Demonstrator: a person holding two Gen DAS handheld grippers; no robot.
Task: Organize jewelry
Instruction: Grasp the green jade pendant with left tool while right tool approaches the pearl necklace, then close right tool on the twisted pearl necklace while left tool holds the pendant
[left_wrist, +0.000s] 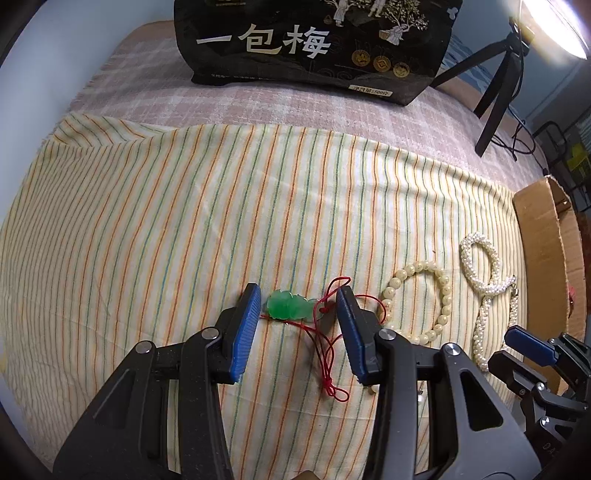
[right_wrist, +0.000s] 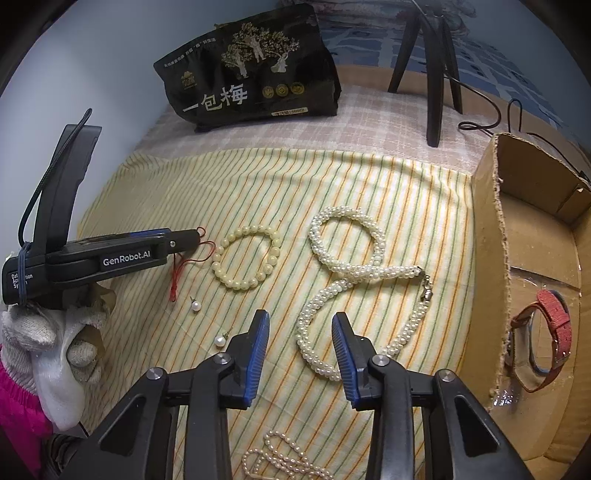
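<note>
Green jade (left_wrist: 286, 305) on a red cord (left_wrist: 325, 354) lay on the striped cloth (left_wrist: 155, 221), right between the parted blue pads of the left hand-held gripper (left_wrist: 295, 325), which stood open and gripped nothing. Just right of it lay a bead bracelet (left_wrist: 419, 306), and beyond that a pearl rope (left_wrist: 484, 291) curled in a loop.

From the right wrist, the right hand-held gripper (right_wrist: 300, 354) was also open, its pads straddling the lower bend of the pearl rope (right_wrist: 354, 273) without closing on it. The bead bracelet (right_wrist: 245, 258) lay to the left, near two loose pearl earrings (right_wrist: 195, 305) (right_wrist: 219, 340). A thin pearl strand (right_wrist: 280, 458) lay under the gripper. A cardboard box (right_wrist: 491, 236) stood at the cloth's right edge with a red-strapped watch (right_wrist: 546, 339) inside. A black bag (right_wrist: 255, 74) and a tripod (right_wrist: 432, 81) stood at the back.
</note>
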